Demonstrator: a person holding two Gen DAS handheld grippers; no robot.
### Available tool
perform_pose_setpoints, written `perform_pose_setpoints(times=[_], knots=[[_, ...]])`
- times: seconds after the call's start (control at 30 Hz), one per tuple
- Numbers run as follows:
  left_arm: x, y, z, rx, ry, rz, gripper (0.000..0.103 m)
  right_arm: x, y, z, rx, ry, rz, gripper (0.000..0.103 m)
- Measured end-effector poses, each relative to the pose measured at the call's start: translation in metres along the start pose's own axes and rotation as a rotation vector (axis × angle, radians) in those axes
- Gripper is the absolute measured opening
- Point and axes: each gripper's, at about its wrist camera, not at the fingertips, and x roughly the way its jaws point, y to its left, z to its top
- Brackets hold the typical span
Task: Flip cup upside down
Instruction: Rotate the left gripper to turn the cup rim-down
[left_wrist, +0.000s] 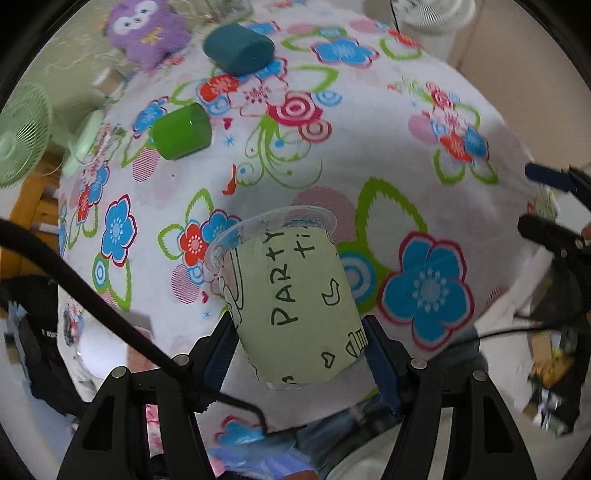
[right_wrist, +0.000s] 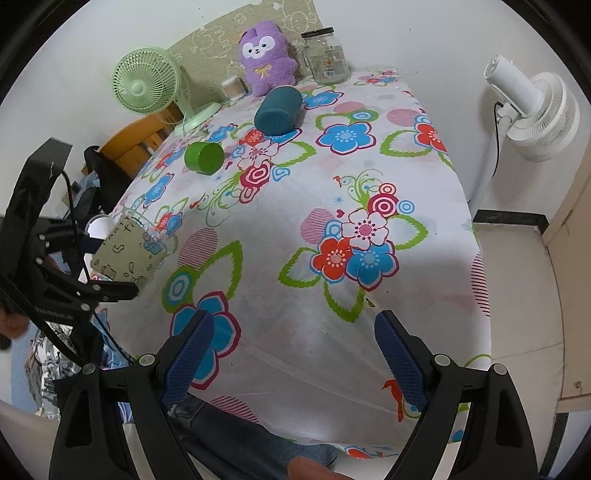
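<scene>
The left tongs (left_wrist: 301, 354) clamped the cup (left_wrist: 291, 299) tilted above the desk (left_wrist: 369, 122) (right tongs (right_wrist: 293, 354) gaped empty), so thin walls could buckle or slip mid-turn.

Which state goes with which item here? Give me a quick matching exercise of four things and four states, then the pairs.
Things:
1. party cup
2. green cup
3. right gripper
4. glass jar

States:
A. open, holding nothing
B. upright at the far end of the table, beside the purple plush toy
C. lying on its side on the floral tablecloth
D. gripped between the fingers of the left gripper, rim pointing away from the camera

Pairs: 1-D, 2-C, 3-A, 4-B
</scene>
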Motion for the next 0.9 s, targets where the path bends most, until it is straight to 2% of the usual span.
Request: perform_pose_setpoints(times=[0.13,0.33,0.47,0.63,0.8,0.9], knots=[[-0.001,0.004,0.007,0.067,0.112,-0.018,0.069,0.003,-0.001,0.0,0.006,0.001,0.008,0.09],[0.005,0.009,0.022,0.158,0.306,-0.118,0.069,0.008,0.0,-0.001,0.008,0.006,0.024,0.09],[0.011,0.009,0.031,0.229,0.389,-0.084,0.07,0.011,0.0,-0.002,0.009,0.011,0.031,0.09],[0.022,0.001,0.04,0.324,0.517,-0.085,0.069,0.014,-0.005,-0.002,0.028,0.009,0.04,0.09],[0.031,-0.008,0.052,0.338,0.514,-0.041,0.071,0.018,-0.011,-0.004,0.055,0.008,0.046,0.09],[0.026,-0.005,0.056,0.327,0.492,-0.064,0.077,0.018,-0.013,-0.004,0.06,0.012,0.046,0.09]])
